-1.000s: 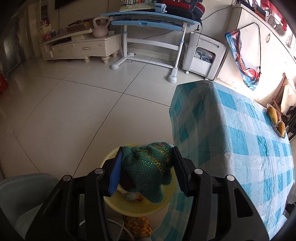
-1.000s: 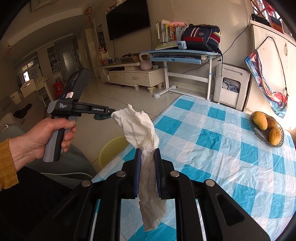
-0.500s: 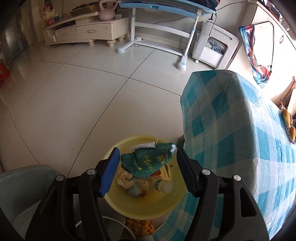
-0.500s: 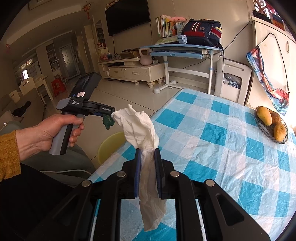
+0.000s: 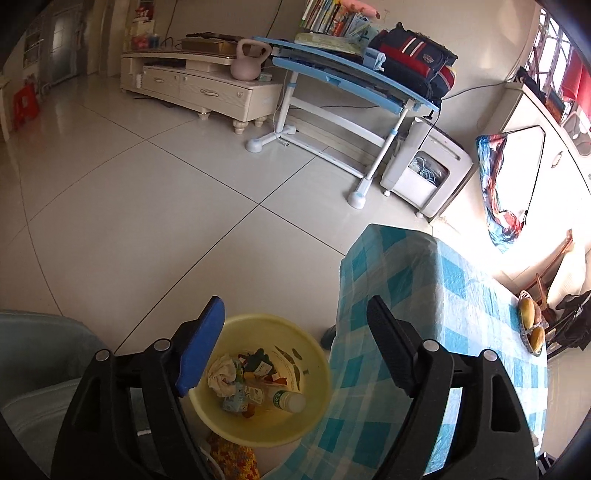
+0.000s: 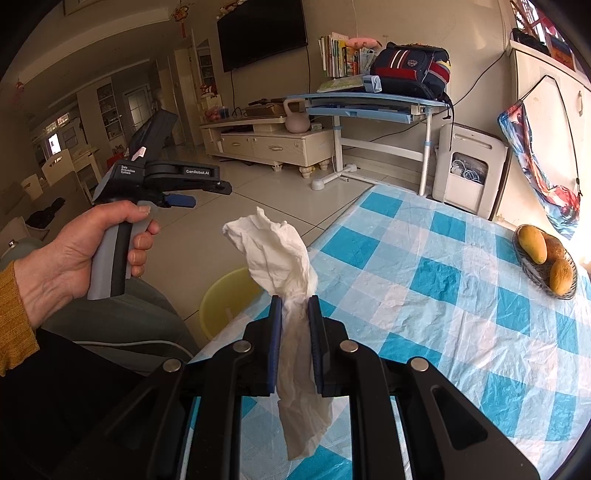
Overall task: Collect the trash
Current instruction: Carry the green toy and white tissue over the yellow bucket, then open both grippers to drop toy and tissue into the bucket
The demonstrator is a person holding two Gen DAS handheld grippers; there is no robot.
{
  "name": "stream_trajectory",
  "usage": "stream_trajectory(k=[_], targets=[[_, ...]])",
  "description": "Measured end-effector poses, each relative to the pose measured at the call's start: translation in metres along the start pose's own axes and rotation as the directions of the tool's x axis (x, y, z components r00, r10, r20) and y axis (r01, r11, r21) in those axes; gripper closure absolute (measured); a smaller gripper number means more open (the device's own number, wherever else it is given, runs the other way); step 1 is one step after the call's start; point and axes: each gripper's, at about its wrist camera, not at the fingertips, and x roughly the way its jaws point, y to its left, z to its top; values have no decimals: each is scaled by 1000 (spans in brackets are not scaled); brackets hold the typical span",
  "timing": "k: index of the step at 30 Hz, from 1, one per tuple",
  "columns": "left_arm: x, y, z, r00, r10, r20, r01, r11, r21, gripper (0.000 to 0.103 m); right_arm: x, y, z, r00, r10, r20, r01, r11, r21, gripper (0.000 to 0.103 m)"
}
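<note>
Tissue [image 6: 284,266] pinched upright between right gripper [image 6: 294,306] jaws, above desk [image 6: 443,295] edge. Left gripper [image 5: 295,332] jaws just opened wide, empty, above yellow bin [image 5: 317,376].

Large pale glossy tiles cover the floor [image 5: 155,206]. Against the far beige wall stand a cream TV cabinet [image 6: 269,146] with a dark television [image 6: 262,33] mounted above it, and a blue-and-white desk [image 5: 347,85] carrying books and a backpack [image 6: 410,70]. A white appliance [image 6: 469,170] sits beside the desk. Bright daylight enters from the right, washing over the checked cloth at the table [image 6: 443,280] edge.
</note>
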Motion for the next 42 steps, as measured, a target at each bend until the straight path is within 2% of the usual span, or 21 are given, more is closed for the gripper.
stream_trajectory(k=[3, 6, 10, 17, 24, 36, 38, 40, 42], targets=[[-41, 0, -1, 993, -50, 106, 55, 997, -49, 23, 6, 8, 4, 1000, 5, -7, -5, 1000, -22, 88], [-74, -2, -5, 979, -61, 195, 75, 995, -66, 20, 14, 17, 8, 1000, 10, -18, -11, 999, -41, 88], [-100, 2, -11, 966, -64, 251, 89, 992, -90, 18, 29, 29, 13, 999, 21, -37, -23, 998, -67, 88], [-108, 4, -6, 959, -81, 273, 114, 988, -105, 18, 69, 55, 35, 997, 35, -71, -44, 990, -132, 88], [-114, 23, 0, 949, -81, 306, 142, 973, -183, 18, 114, 72, 57, 993, 39, -116, -60, 982, -181, 88], [-116, 33, 5, 941, -82, 328, 159, 963, -216, 17, 177, 86, 62, 970, 7, -242, -61, 974, -216, 88], [-116, 32, 5, 942, -80, 325, 154, 965, -210, 17, 187, 86, 66, 962, 8, -272, -69, 975, -213, 83], [-115, 30, 5, 945, -77, 319, 147, 968, -201, 16, 191, 89, 70, 960, 2, -280, -66, 973, -221, 73], [-115, 29, 6, 946, -70, 317, 137, 972, -193, 16, 190, 90, 73, 962, 8, -273, -68, 975, -213, 71]])
